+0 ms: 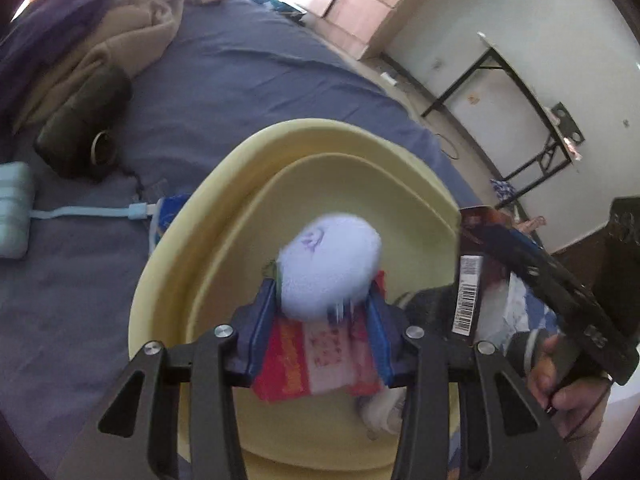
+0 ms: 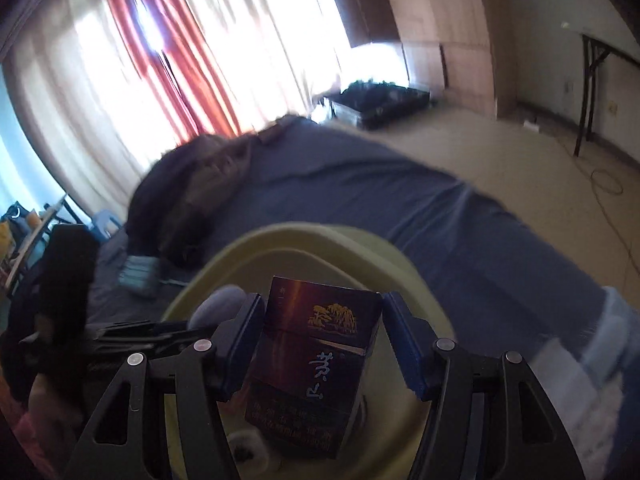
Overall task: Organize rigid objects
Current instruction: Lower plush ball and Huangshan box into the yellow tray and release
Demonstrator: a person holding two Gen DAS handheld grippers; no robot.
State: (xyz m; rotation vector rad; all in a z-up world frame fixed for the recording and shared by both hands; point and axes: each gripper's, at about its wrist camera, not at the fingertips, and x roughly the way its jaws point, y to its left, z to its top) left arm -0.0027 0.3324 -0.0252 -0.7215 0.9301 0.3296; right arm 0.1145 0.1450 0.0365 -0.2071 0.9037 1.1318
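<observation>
Left wrist view: left claw (image 1: 326,300) clamped on a pale ball (image 1: 330,266), held over the yellow basin (image 1: 192,240) on the bed (image 1: 248,80); right wrist view: right claw (image 2: 324,336) clamped on a dark pack (image 2: 316,364), tilted downward above the same basin; hand (image 1: 560,384) grips its handle.

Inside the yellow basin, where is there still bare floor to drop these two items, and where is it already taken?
The yellow basin has bare floor at its far side, beyond the pale egg-shaped object held by the left gripper. Near side is crowded: red packet and a white object. The right gripper holds the dark box above it.
</observation>
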